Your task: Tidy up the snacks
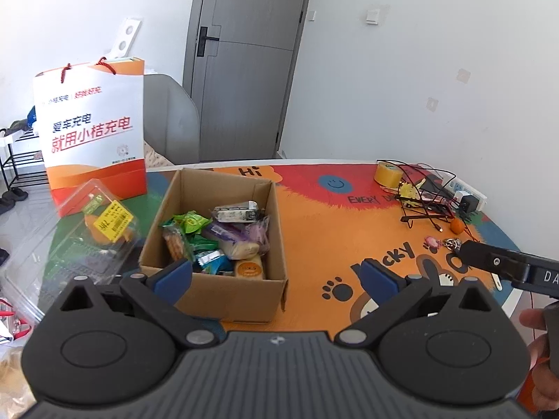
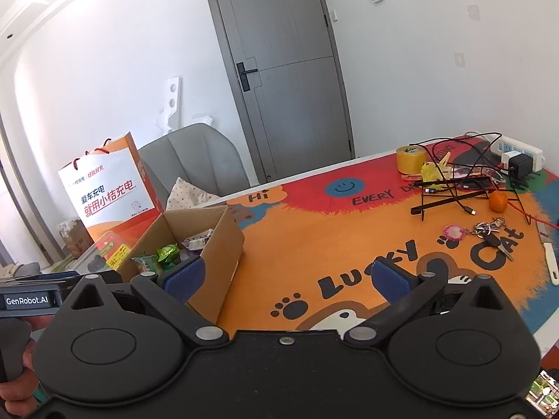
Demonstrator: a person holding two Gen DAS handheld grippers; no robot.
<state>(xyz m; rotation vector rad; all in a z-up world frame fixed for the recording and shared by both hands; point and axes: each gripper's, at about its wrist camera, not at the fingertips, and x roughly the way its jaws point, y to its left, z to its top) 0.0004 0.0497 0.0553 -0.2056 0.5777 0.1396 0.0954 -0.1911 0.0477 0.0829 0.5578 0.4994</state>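
At the far left of the table stands an orange and white paper bag (image 1: 92, 132) with red rope handles, and in front of it lies a clear plastic clamshell container (image 1: 75, 244) with a yellow label on its lid. Just right of these sits the open cardboard box (image 1: 223, 289), on the orange printed mat (image 1: 325, 230); inside it lie the snacks (image 1: 216, 241), a heap of green, purple, blue and silver wrappers with a pale bun-like packet near the front. The left gripper (image 1: 276, 276) hangs above the box's near edge, its blue-padded fingers (image 1: 173, 276) spread wide with nothing between them. Further right, the right gripper (image 2: 284, 274) is over the bare mat beside the box, its fingers (image 2: 391, 274) likewise wide apart and empty. At the far right of the table are a roll of yellow tape (image 2: 410, 159), a black wire stand (image 2: 450, 192), an orange fruit (image 2: 498, 201), a bunch of keys (image 2: 492, 234) and a white power strip (image 2: 520, 153)
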